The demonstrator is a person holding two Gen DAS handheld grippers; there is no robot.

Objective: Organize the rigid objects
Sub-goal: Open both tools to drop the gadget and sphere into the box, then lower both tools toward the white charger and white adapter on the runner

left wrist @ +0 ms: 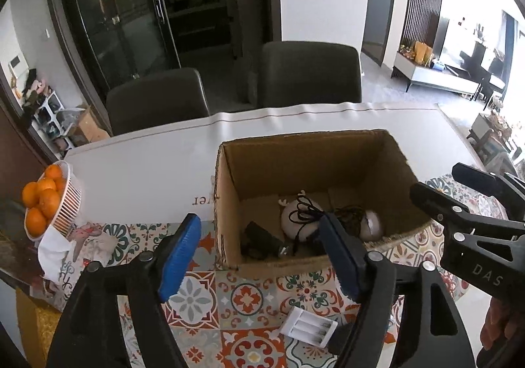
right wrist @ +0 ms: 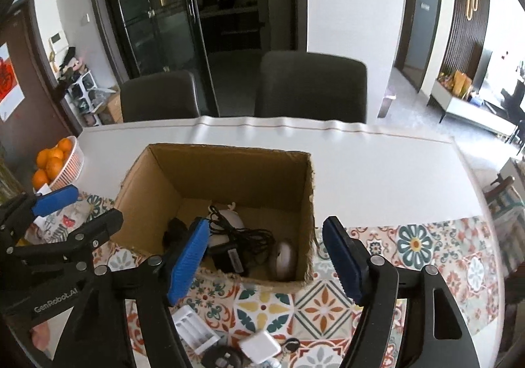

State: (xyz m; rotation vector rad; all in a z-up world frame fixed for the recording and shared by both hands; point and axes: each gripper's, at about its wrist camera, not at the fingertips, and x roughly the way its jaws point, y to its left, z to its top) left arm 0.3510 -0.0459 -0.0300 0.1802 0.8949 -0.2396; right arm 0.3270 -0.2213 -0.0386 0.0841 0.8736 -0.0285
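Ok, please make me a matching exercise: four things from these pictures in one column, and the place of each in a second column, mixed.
Things:
1. oranges
2. black cable
3. white battery charger
4. chairs

Places:
a. on the patterned mat, in front of the cardboard box
b. behind the table's far edge
c. in the white basket at the left
d. inside the cardboard box

Pairs: 1-c, 2-d, 3-a, 4-b

Left gripper (left wrist: 259, 253) and right gripper (right wrist: 265, 256) both hover side by side, jaws spread wide, nothing held, angled down.
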